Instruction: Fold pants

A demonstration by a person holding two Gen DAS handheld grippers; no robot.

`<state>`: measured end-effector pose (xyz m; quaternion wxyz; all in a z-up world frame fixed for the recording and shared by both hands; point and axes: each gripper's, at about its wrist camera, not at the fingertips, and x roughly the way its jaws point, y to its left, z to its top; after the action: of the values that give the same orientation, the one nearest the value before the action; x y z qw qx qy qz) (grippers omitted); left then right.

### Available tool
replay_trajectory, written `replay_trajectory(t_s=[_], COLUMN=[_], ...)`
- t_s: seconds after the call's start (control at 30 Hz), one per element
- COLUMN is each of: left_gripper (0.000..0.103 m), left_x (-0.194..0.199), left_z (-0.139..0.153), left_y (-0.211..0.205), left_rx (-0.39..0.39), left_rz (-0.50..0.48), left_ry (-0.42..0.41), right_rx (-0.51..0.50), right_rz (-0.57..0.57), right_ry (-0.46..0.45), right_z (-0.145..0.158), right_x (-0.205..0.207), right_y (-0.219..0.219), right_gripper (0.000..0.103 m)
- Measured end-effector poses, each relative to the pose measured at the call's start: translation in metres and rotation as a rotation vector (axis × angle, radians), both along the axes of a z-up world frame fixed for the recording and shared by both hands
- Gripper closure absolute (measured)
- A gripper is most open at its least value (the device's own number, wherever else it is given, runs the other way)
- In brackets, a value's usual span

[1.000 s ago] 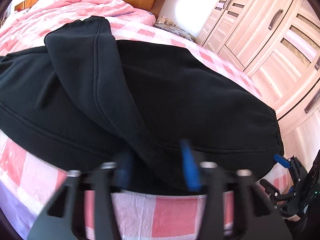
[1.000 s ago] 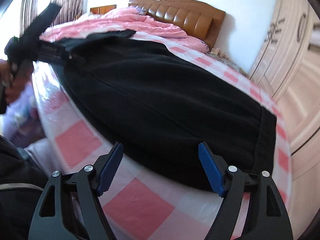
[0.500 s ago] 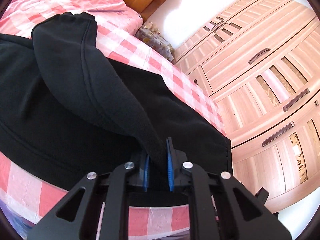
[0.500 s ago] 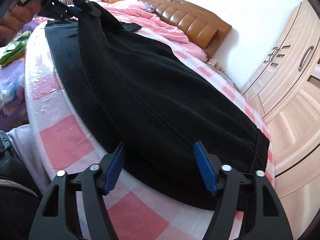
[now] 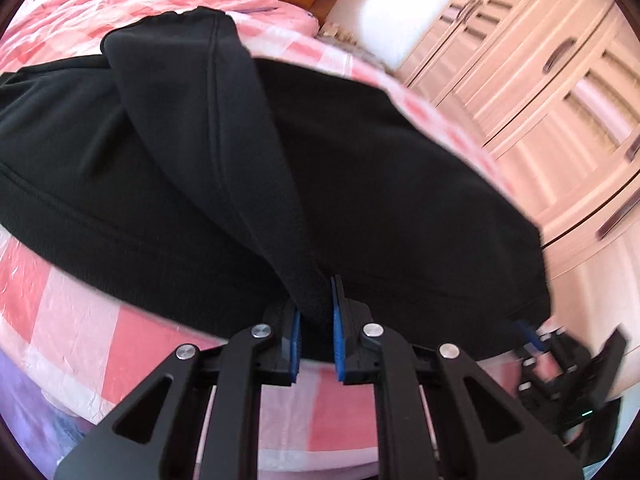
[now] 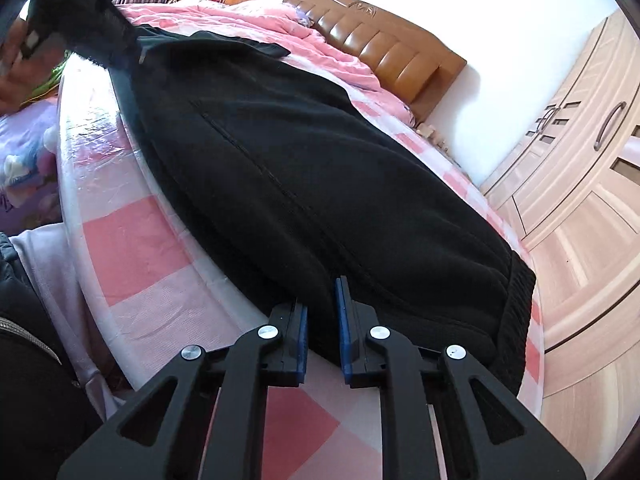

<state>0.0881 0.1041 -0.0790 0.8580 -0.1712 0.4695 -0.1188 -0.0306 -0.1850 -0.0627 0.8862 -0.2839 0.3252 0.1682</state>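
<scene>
The black fleece pants [image 5: 380, 184] lie spread along the near edge of the bed with the pink-and-white checked sheet [image 5: 132, 344], their ribbed waistband [image 6: 516, 312] toward the pale wooden wardrobe [image 6: 580, 184]. Your left gripper [image 5: 316, 336] has its blue-padded fingers [image 5: 295, 340] nearly closed, pinching a raised fold of the black fabric that rises from the leg and drapes back over the rest of the garment. Your right gripper [image 6: 323, 340] is likewise drawn in tight, its fingers [image 6: 344, 320] clamped on the near edge of the pants close to the waistband end. In the right wrist view your left gripper sits far off at the upper left, blurred, with the leg end lifted off the sheet there. In the left wrist view your right gripper shows at the lower right, blurred, at the waistband corner. A brown leather headboard [image 6: 392, 52] and a rumpled pink quilt [image 6: 256, 24] lie beyond the pants.
</scene>
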Motion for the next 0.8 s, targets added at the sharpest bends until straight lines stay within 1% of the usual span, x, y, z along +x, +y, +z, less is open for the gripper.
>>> replay_trajectory(t_s=[0.1, 0.17, 0.2, 0.23, 0.27, 0.3, 0.33, 0.37, 0.4, 0.43, 0.47, 0.5, 0.53, 0.57, 0.63, 0.67, 0.73, 0.77, 0.8], left_gripper=[0.090, 0.084, 0.080, 0.058, 0.030, 0.024, 0.023, 0.022, 0.020, 0.015, 0.011, 0.010, 0.007, 0.007, 0.007, 0.007, 0.007, 0.007, 0.007], left_x=[-0.003, -0.003, -0.004, -0.006, -0.009, -0.015, -0.024, -0.030, -0.038, -0.043, -0.046, -0.047, -0.045, -0.040, -0.028, -0.022, -0.013, -0.010, -0.006], left_z=[0.001, 0.002, 0.004, 0.006, 0.009, 0.016, 0.024, 0.032, 0.044, 0.052, 0.061, 0.068, 0.071, 0.070, 0.060, 0.051, 0.031, 0.023, 0.012], left_y=[-0.003, -0.005, -0.006, -0.006, -0.006, -0.003, -0.001, -0.002, -0.004, -0.006, -0.011, -0.019, -0.031, -0.045, -0.072, -0.085, -0.100, -0.104, -0.107], left_rx=[0.028, 0.057, 0.084, 0.115, 0.149, 0.198, 0.263, 0.319, 0.380, 0.397, 0.394, 0.381, 0.374, 0.380, 0.408, 0.442, 0.512, 0.528, 0.531], left_rz=[-0.005, -0.013, -0.016, -0.007, 0.013, 0.053, 0.099, 0.129, 0.155, 0.157, 0.141, 0.098, 0.041, -0.014, -0.104, -0.143, -0.178, -0.188, -0.198], left_ry=[-0.017, -0.019, -0.024, -0.032, -0.044, -0.081, -0.136, -0.181, -0.253, -0.305, -0.352, -0.392, -0.411, -0.409, -0.381, -0.355, -0.295, -0.269, -0.233], right_rx=[-0.003, 0.007, 0.018, 0.039, 0.071, 0.133, 0.187, 0.246, 0.302, 0.344, 0.382, 0.420, 0.436, 0.447, 0.482, 0.493, 0.463, 0.431, 0.431], right_rz=[0.009, 0.009, 0.006, 0.003, 0.003, 0.002, -0.003, -0.018, -0.045, -0.073, -0.106, -0.161, -0.207, -0.249, -0.321, -0.337, -0.369, -0.398, -0.408], right_ry=[0.021, 0.033, 0.045, 0.062, 0.085, 0.116, 0.126, 0.123, 0.103, 0.081, 0.062, 0.037, 0.024, 0.023, 0.075, 0.099, 0.157, 0.171, 0.173], right_z=[-0.002, 0.000, 0.002, 0.004, 0.008, 0.013, 0.019, 0.026, 0.035, 0.042, 0.048, 0.054, 0.056, 0.055, 0.046, 0.040, 0.022, 0.014, 0.011], right_x=[-0.002, -0.002, -0.002, -0.003, -0.004, -0.008, -0.010, -0.012, -0.013, -0.011, -0.007, 0.001, 0.010, 0.018, 0.037, 0.043, 0.053, 0.056, 0.057], right_y=[0.000, -0.001, -0.002, -0.004, -0.008, -0.016, -0.024, -0.033, -0.043, -0.052, -0.060, -0.069, -0.076, -0.081, -0.092, -0.095, -0.100, -0.103, -0.105], right_gripper=[0.088, 0.084, 0.079, 0.074, 0.070, 0.056, 0.038, 0.024, 0.020, 0.016, 0.016, 0.016, 0.016, 0.016, 0.016, 0.016, 0.015, 0.015, 0.015])
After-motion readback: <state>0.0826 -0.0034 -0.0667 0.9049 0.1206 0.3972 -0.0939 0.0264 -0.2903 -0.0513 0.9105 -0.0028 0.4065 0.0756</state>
